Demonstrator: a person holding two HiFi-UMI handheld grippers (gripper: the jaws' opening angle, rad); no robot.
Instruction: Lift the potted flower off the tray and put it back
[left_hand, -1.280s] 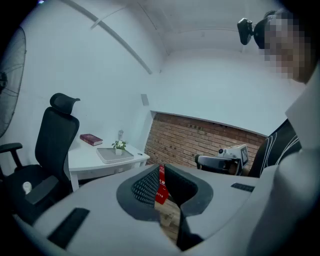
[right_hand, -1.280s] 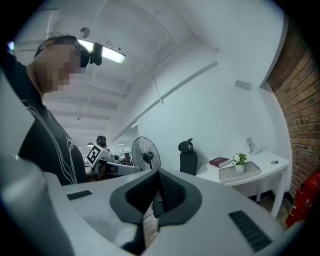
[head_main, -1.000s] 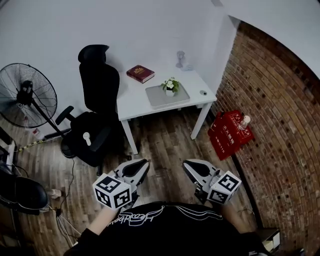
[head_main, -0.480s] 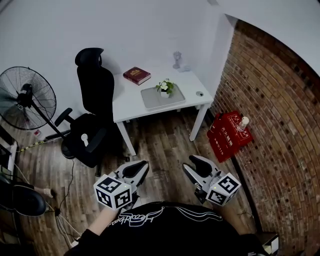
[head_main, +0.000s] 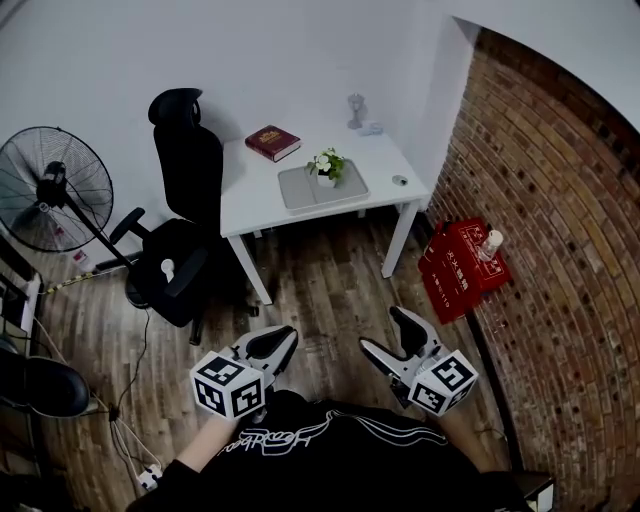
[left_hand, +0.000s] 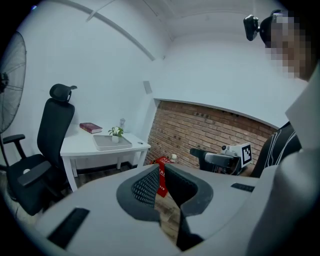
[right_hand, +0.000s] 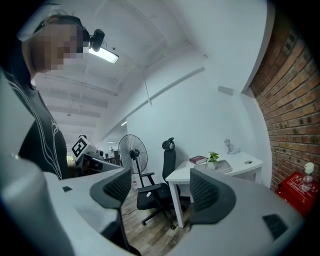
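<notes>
The potted flower (head_main: 326, 165), white blooms in a small white pot, stands on a grey tray (head_main: 300, 190) on the white table (head_main: 255, 195) far across the room. It also shows small in the left gripper view as the potted flower (left_hand: 116, 133) on the tray (left_hand: 111, 143), and in the right gripper view as the potted flower (right_hand: 213, 157). Both grippers hang near my body, well short of the table. My left gripper (head_main: 283, 338) (left_hand: 161, 172) has its jaws together with nothing in them. My right gripper (head_main: 386, 332) (right_hand: 160, 182) is opening, jaws wide, nothing between them.
A black office chair (head_main: 185, 200) stands left of the table, and a floor fan (head_main: 50, 190) further left. A red book (head_main: 272, 142) and a small figurine (head_main: 356, 108) are on the table. A red crate (head_main: 460, 265) sits against the brick wall (head_main: 560, 220) on the right.
The right gripper's jaws have spread from shut to wide apart. Both grippers sit slightly lower in the head view. The left gripper's jaws stay together.
</notes>
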